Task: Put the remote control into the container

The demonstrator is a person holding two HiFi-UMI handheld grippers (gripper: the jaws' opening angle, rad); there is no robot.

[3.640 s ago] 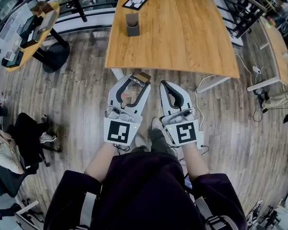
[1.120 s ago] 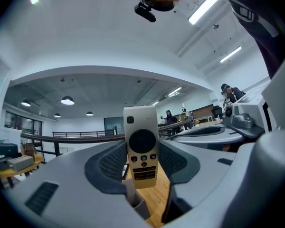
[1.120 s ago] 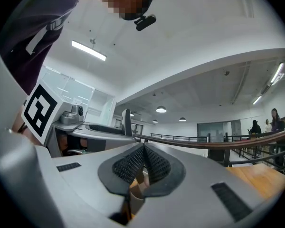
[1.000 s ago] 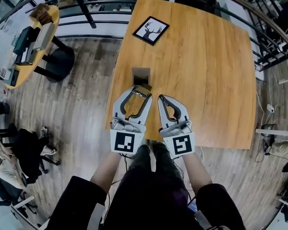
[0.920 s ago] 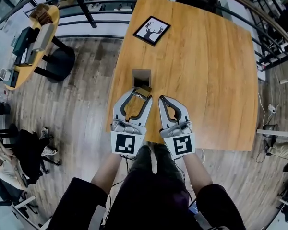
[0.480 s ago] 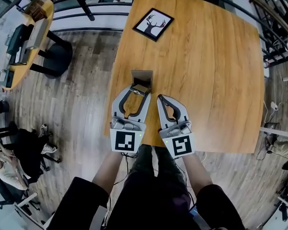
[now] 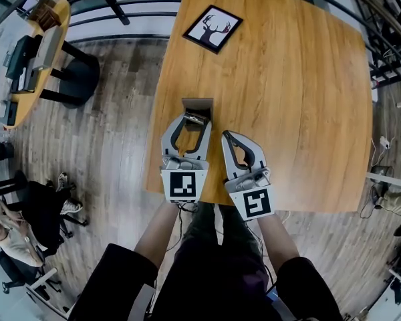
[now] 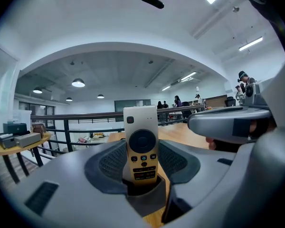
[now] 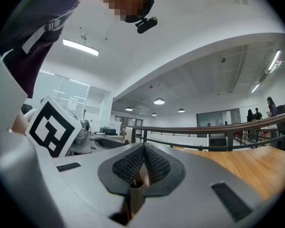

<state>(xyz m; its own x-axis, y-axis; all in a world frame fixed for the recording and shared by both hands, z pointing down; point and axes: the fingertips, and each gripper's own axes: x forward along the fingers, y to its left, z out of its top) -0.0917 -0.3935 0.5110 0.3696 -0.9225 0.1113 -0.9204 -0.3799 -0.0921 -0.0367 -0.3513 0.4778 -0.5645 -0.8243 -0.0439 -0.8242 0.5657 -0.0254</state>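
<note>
Clamping the remote control (image 8: 141, 144) by its lower end, the left gripper (image 8: 141, 171) has its jaws spread wide and pressed against the remote's two long edges. The remote stands upright between the pads, buttons facing the camera and most of its length sticking out past the grip. In the head view it sits at the tips of the left gripper (image 7: 195, 120), right at the near rim of the grey container (image 7: 202, 102). That container stands open-topped near the left edge of the tabletop (image 7: 301, 112). The remote looks like a light, stiff plastic bar with a smooth casing, so it is likely to be slippery. Held low as it is, it could pivot or slide if knocked against the container's wall. The narrow side edges seem the right place to hold it, since the flat, button-covered face offers little purchase. The container's mouth looks only a little wider than the remote, so it probably has to go in end first. Further right, the right gripper (image 7: 227, 138) hangs over the tabletop, its jaws pressed together on nothing.
</note>
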